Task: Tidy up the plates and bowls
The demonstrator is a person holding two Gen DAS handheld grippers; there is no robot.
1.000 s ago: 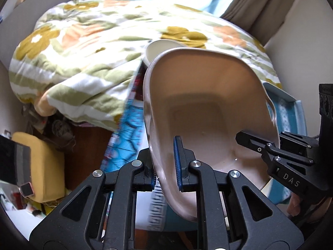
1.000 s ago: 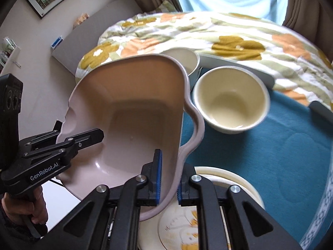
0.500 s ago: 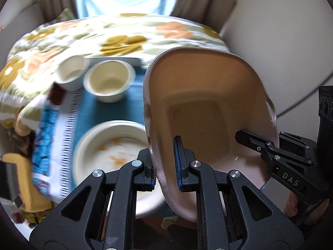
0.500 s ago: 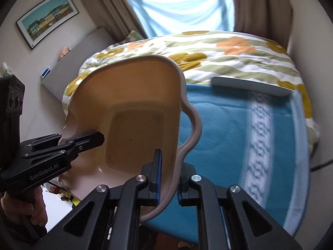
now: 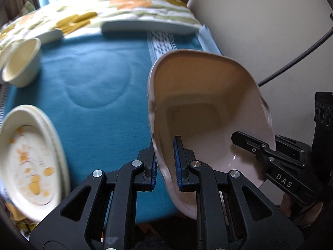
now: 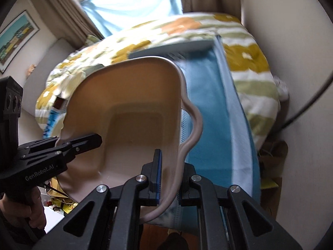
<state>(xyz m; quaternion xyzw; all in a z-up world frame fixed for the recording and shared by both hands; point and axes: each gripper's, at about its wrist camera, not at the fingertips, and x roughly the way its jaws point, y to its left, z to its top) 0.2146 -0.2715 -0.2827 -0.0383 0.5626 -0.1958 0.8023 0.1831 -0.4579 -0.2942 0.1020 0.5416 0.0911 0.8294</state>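
teal cloth over a bed, floral quilt at far edge. pink dish, square with handles, held tilted above the cloth's right side: left gripper pinching its left rim, right gripper pinching its right rim. cream bowl far left; plates, stacked, near left, orange-patterned.
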